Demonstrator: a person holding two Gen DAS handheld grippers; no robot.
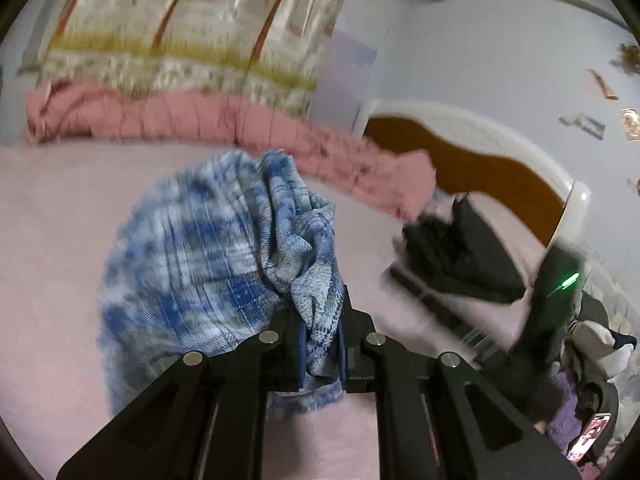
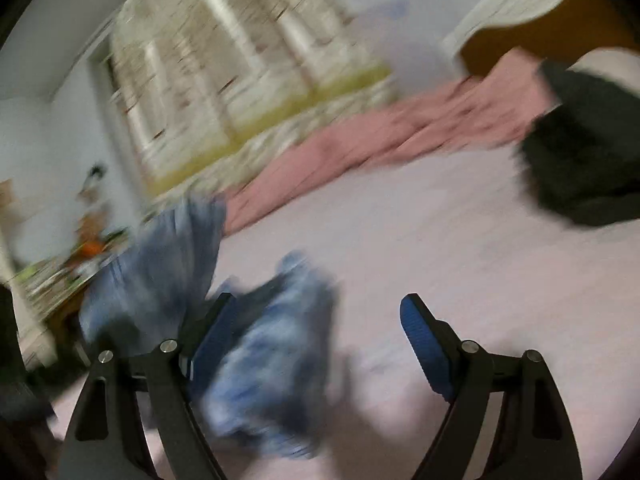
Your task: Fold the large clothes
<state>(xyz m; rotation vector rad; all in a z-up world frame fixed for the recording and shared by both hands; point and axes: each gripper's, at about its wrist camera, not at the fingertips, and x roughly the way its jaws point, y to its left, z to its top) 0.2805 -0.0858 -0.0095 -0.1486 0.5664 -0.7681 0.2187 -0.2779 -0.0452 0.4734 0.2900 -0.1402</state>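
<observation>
Blue plaid garment (image 1: 224,264) pinched in left gripper (image 1: 322,344); right gripper (image 2: 316,340) spread over pink bedsheet (image 2: 420,240)

The pink bed sheet (image 1: 60,240) lies bare to the left of the blue plaid garment (image 1: 200,264) and between it and the black garment (image 1: 460,256), giving open passage. The rolled pink blanket (image 1: 180,116) bars the far edge, with the curtain (image 1: 180,20) behind. The headboard (image 1: 480,160) closes the far right. In the right wrist view, bare sheet (image 2: 400,240) spreads ahead.
</observation>
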